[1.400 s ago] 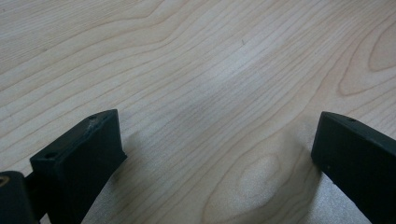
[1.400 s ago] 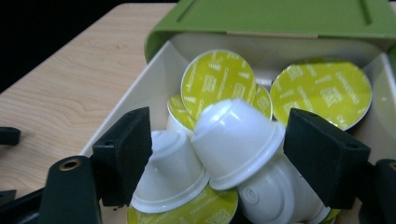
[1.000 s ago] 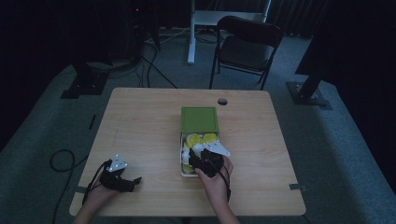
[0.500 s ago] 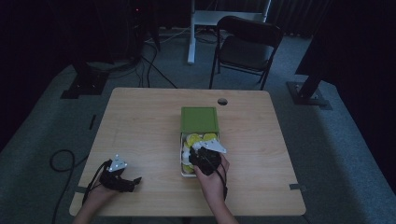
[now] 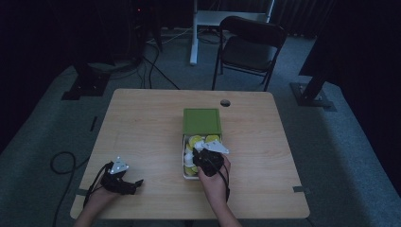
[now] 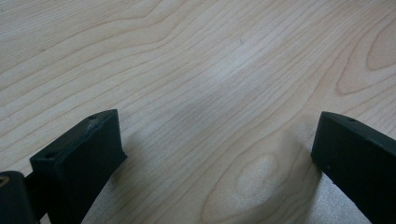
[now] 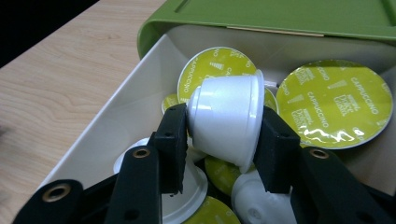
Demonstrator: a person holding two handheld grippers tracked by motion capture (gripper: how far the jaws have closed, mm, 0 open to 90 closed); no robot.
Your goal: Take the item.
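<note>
I have the right gripper (image 7: 223, 140) closed on a white capsule (image 7: 226, 119), and its jaws have just been closing onto it. In the right gripper view the capsule sits at mid-frame, squeezed from the left and the right by the two black pads, which press on its side wall. It lies on its side: the long axis runs roughly across the picture and tips down to the right, with the wide rim at the left pad and the narrow base toward the right. So the grip is along the body rather than across it, which I judge a less sure hold on a tapered cup.

The capsule is inside the tray (image 7: 126, 116), among other capsules with yellow-green foil lids, just below the green lid (image 7: 280, 18) that crosses the top of the frame. In the high view the right gripper (image 5: 208, 161) is at lower centre, over the near end of the tray (image 5: 183, 161), with the lid (image 5: 202, 121) above it.

From here I judge the lift must go straight up and out of the tray, since its wall stands close at the left of the capsule and the lid hangs over the far end.

The left gripper (image 5: 124, 180) is at the lower left of the high view, well apart from the tray. Its own view shows the jaws spread wide with nothing between them but the bare table (image 6: 210, 84). The right hand is plainly the nearer one.
</note>
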